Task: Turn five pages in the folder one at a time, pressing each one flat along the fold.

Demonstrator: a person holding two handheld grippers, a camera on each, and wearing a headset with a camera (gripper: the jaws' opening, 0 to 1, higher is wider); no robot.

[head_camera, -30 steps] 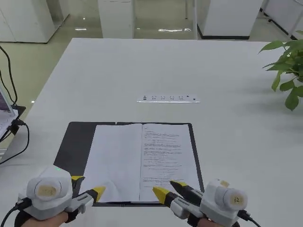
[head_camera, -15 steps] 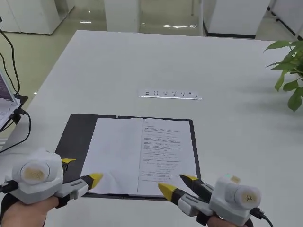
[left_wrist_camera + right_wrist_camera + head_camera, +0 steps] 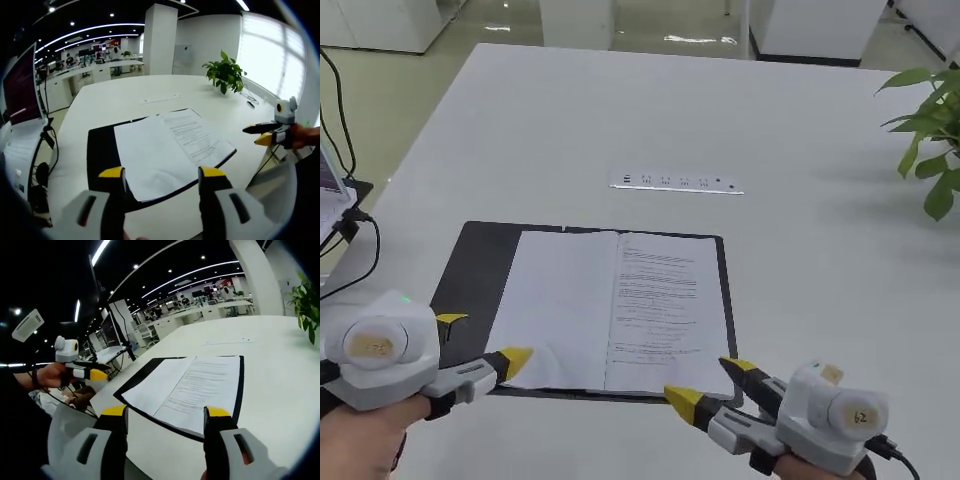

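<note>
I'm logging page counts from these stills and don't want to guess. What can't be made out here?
1. Print on the right page: too small and blurred to read in all three views.
2. How many pages are already turned in the folder: the top sheets hide the sheets beneath.
3. The plant, head view: cut off by the right edge.
4. Markings on the white strip, head view: too small.

Bright even ceiling light, glare on the glossy floor, soft shadows, fisheye bending at edges
</note>
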